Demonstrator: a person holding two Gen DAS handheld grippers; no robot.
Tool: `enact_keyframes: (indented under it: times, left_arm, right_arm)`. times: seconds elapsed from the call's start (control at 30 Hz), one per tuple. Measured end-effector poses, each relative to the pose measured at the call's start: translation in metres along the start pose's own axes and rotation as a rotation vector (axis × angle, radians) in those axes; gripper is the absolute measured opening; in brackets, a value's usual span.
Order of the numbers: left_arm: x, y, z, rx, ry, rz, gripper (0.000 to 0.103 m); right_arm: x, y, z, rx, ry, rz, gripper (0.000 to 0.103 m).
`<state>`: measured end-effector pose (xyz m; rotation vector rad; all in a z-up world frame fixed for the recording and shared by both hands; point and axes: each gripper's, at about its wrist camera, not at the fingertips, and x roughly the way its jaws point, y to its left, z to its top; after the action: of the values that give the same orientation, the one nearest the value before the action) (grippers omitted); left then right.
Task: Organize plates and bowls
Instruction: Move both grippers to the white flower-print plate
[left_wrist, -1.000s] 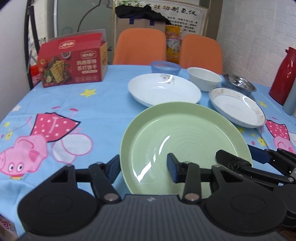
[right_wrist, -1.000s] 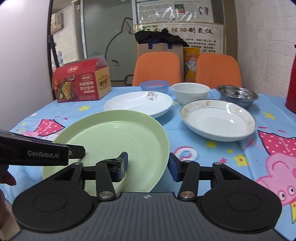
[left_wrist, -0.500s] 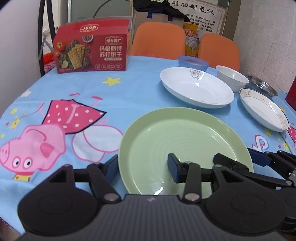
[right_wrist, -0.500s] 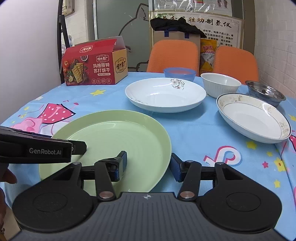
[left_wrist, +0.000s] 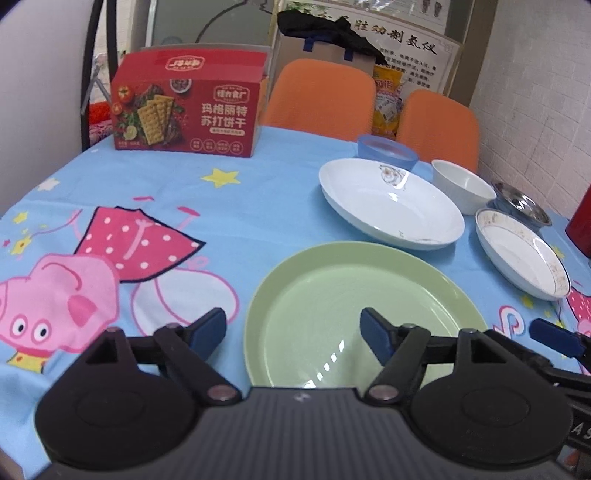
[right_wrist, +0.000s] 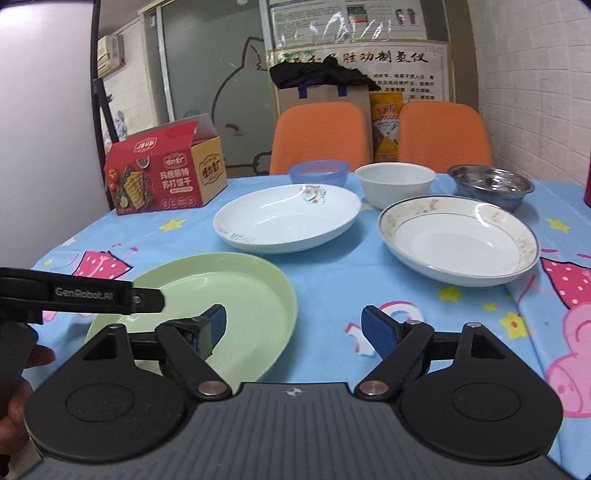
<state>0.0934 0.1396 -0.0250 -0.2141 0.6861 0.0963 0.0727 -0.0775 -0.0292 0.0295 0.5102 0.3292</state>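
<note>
A pale green plate (left_wrist: 365, 306) (right_wrist: 221, 291) lies flat on the cartoon tablecloth, near the front. My left gripper (left_wrist: 291, 330) straddles its left rim and its jaws are opening, with the pads clear of the plate. My right gripper (right_wrist: 294, 328) straddles the right rim, jaws opening too, touching nothing. Behind stand a flowered white plate (left_wrist: 391, 206) (right_wrist: 288, 218), a gold-rimmed white plate (left_wrist: 521, 254) (right_wrist: 458, 240), a white bowl (left_wrist: 461, 188) (right_wrist: 395, 182), a blue bowl (left_wrist: 386, 153) (right_wrist: 319, 173) and a steel bowl (left_wrist: 522, 206) (right_wrist: 491, 184).
A red cracker box (left_wrist: 188, 107) (right_wrist: 162, 181) stands at the back left of the table. Two orange chairs (right_wrist: 321, 136) stand behind the far edge. A red flask (left_wrist: 580, 229) is at the right edge. A hand (right_wrist: 22, 369) holds the left gripper.
Both grippers' jaws have spread wide off the green plate's rim, and the plate now lies on the cloth. The left view has swung, so the dishes sit further right in it.
</note>
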Motion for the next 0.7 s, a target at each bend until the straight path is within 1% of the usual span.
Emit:
enact_keyframes:
  times: [0.17, 0.37, 0.5, 0.7]
  left_arm:
    - [-0.002, 0.01, 0.009, -0.022, -0.008, 0.044, 0.073]
    - [0.005, 0.004, 0.015, 0.008, 0.004, 0.075, 0.073]
    - [0.008, -0.002, 0.021, 0.039, -0.005, 0.08, 0.073]
    - [0.015, -0.005, 0.034, 0.053, -0.009, 0.072, 0.073]
  right_arm:
    - [0.0, -0.022, 0.004, 0.073, -0.007, -0.015, 0.103]
    - [0.01, -0.028, 0.002, 0.085, 0.014, -0.008, 0.103]
    - [0.013, -0.034, 0.008, 0.096, 0.013, -0.013, 0.103]
    - [0.022, -0.036, 0.017, 0.089, 0.012, -0.022, 0.103]
